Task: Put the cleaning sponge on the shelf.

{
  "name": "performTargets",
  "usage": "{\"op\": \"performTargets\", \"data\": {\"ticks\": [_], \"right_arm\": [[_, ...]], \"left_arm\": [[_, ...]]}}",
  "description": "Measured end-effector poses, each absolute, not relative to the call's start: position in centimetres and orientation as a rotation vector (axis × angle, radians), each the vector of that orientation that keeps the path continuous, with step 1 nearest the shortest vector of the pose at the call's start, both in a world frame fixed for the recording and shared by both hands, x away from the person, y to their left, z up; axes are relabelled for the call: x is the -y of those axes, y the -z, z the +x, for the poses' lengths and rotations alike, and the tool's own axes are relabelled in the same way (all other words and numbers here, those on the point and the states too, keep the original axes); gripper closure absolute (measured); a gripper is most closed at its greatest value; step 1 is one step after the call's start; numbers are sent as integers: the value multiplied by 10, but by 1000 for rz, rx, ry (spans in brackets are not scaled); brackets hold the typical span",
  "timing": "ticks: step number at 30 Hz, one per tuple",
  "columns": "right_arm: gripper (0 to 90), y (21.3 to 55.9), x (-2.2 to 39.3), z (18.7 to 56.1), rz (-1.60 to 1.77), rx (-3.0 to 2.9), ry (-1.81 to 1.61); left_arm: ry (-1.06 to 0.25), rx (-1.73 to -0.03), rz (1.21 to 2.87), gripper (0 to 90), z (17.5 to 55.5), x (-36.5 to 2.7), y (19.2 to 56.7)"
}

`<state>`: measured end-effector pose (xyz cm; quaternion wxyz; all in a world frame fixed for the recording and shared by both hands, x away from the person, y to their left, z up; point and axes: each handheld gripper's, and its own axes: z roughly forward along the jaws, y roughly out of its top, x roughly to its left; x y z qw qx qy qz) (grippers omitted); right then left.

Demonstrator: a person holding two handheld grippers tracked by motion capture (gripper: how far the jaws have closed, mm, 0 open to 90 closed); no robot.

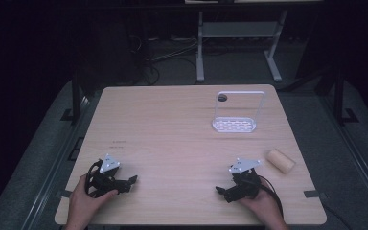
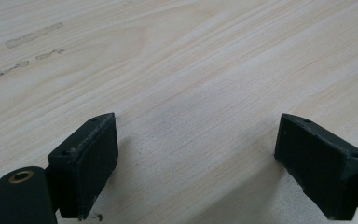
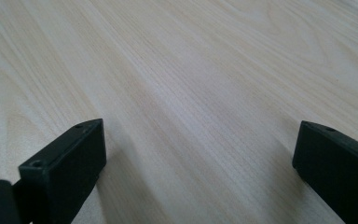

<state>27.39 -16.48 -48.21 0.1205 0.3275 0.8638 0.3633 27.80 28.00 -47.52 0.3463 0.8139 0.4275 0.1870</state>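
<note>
Two grippers rested on the table, jaws apart and empty.

Near the front edge, the left gripper [image 1: 133, 181] and right gripper [image 1: 219, 190] are held low on the bare table [image 1: 172, 139], apparently at a ready pose. A pale cylinder [image 1: 281, 160] is laid near the right edge, just beyond the right gripper. Farther back, a white rack [image 1: 235, 124] is stood toward the far right corner, probably as its destination.

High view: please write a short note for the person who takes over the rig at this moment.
Left gripper: open, nothing between the jaws, low over the table near its front left.
Right gripper: open, nothing held, near the front right.
Tan cylinder: lies on its side beside the right gripper, apart from it.
White rack: stands farther back, nothing in it.
Done: nothing gripped yet. Left: probably picking up the cylinder.
</note>
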Motion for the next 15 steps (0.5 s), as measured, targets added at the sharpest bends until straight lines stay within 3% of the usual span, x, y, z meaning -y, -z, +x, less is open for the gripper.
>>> {"op": "performTargets", "data": {"ticks": [15], "right_arm": [[24,482,165,273,963,-2522,-1057]], "left_arm": [[-485,-1110,2111,128,278,-280,475]]}}
